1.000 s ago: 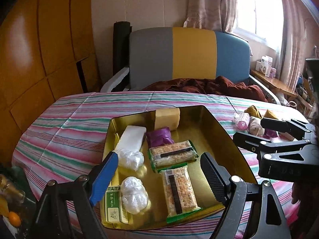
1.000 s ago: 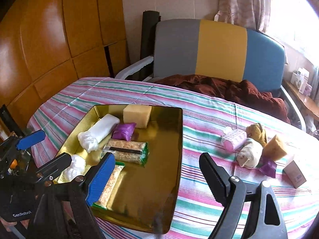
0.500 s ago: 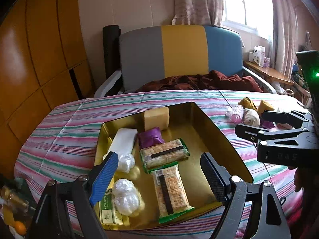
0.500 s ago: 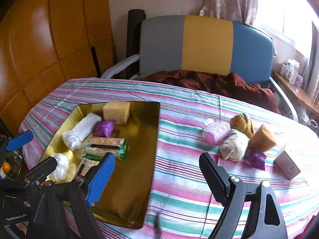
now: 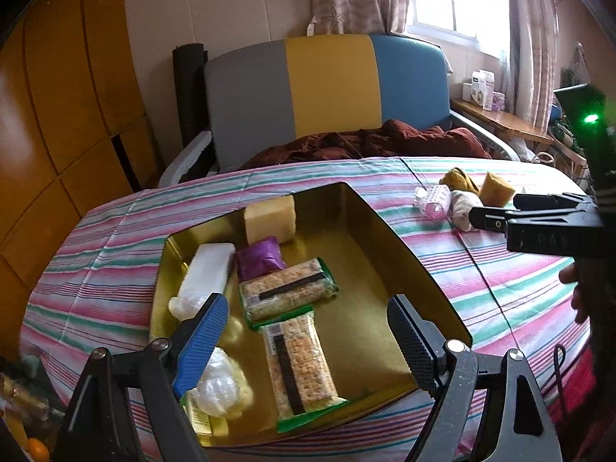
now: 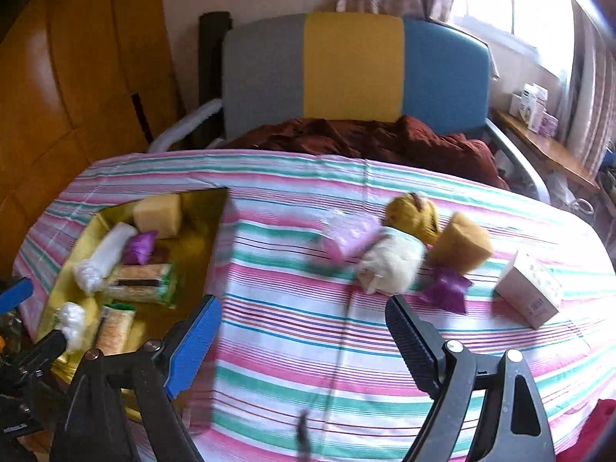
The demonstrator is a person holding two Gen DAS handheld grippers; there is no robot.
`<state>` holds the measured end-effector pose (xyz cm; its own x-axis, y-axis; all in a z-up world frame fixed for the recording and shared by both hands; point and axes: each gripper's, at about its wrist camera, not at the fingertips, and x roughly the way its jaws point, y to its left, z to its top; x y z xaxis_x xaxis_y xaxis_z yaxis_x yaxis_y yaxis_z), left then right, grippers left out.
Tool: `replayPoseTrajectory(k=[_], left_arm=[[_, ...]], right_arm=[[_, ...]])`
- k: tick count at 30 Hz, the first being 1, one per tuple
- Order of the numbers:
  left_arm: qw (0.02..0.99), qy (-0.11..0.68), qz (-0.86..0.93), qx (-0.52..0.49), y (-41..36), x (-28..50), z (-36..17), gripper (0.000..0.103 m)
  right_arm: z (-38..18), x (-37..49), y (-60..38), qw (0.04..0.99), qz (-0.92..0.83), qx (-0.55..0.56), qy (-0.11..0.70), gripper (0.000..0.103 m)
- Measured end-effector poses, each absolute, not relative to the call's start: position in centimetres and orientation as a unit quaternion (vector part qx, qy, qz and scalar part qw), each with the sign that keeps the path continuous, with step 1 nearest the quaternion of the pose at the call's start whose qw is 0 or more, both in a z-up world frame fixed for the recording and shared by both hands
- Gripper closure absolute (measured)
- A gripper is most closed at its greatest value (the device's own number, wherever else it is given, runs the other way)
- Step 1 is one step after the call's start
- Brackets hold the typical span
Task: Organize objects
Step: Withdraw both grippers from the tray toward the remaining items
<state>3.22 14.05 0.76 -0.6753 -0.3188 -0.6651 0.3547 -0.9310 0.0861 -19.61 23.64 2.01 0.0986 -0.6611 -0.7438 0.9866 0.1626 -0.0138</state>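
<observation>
Right wrist view, right tongs (image 6: pixel 298 340) opening over bare tablecloth (image 6: pixel 308 331), left tongs (image 5: pixel 308 340) spread, empty.

A: Any readable text?
B: Barely; raised letters on the right gripper (image 5: pixel 554 236) body in the left wrist view, looks like "DAS", unsure.
A: White box (image 6: pixel 529 294)?
B: Blue print on its side; too blurred to read.
A: Cracker packs (image 5: pixel 287 294)?
B: Dark band, label illegible.

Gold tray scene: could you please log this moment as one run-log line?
stage: approach | left gripper: open, empty, over gold tray | right gripper: opening, empty, above striped tablecloth near loose cream bundle
</observation>
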Motion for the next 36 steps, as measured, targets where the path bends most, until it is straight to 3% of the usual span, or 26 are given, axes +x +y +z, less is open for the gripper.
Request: replayPoseTrajectory(k=[17,23,36], left_arm=[[0.155,0.023,-0.910,0.383,15.0,1.8,-0.7,0.016],[0.142,0.032,-0.910,0.388,15.2,0.0,-0.4,0.016],[0.086,0.028,-0.918,0.385,18.0,-6.6,0.9,0.016]], right_arm=[[1.3,-27.6,19.3,0.652,-0.625,0.262,0.340,0.013],[-1.4,-30.6,17.7,0.636,-0.615,0.330,0.330,0.013],[-2.1,-30.8,17.4,0.627,-0.606,0.343,0.349,0.013]])
